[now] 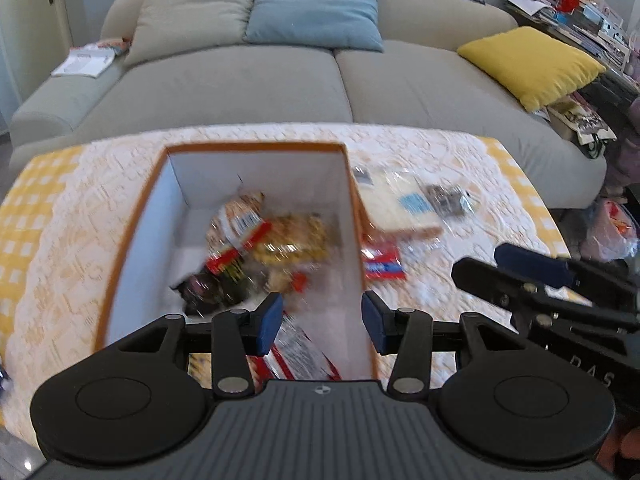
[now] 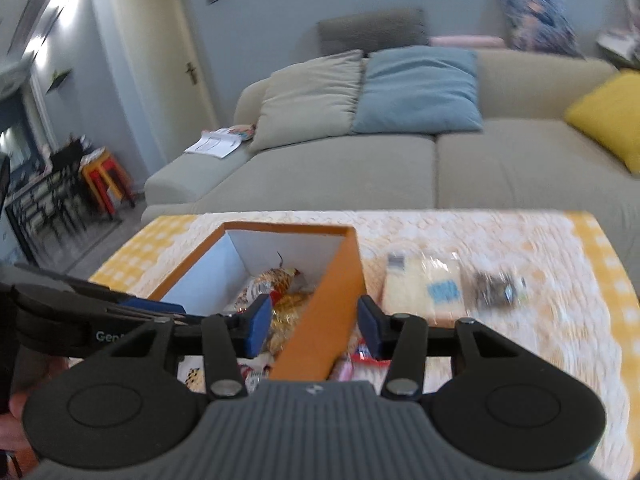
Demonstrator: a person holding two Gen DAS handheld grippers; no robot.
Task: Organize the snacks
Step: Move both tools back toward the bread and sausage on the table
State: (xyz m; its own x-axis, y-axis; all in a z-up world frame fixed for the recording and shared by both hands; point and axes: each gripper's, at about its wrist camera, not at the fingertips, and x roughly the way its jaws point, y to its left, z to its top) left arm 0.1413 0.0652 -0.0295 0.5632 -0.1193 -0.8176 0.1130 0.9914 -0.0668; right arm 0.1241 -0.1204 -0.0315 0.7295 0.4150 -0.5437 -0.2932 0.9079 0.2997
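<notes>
An orange box (image 1: 256,146) with a white inside stands on the table and holds several snack packets (image 1: 272,240). My left gripper (image 1: 322,322) hovers open over the box's near end, with nothing between its blue pads. To the right of the box lie a pale packet with a blue label (image 1: 404,204), a dark packet (image 1: 446,198) and a red-and-blue packet (image 1: 382,264). My right gripper (image 2: 313,328) is open above the box's right wall (image 2: 324,320), which shows in the gap between its fingers. The pale packet (image 2: 424,284) and the dark packet (image 2: 496,288) lie beyond it.
The table wears a white lace cloth over yellow check (image 1: 44,184). Behind it stands a grey-green sofa (image 1: 248,80) with beige, blue and yellow cushions. Cluttered shelves (image 1: 592,20) are at the right; stools (image 2: 106,176) and a door are at the left.
</notes>
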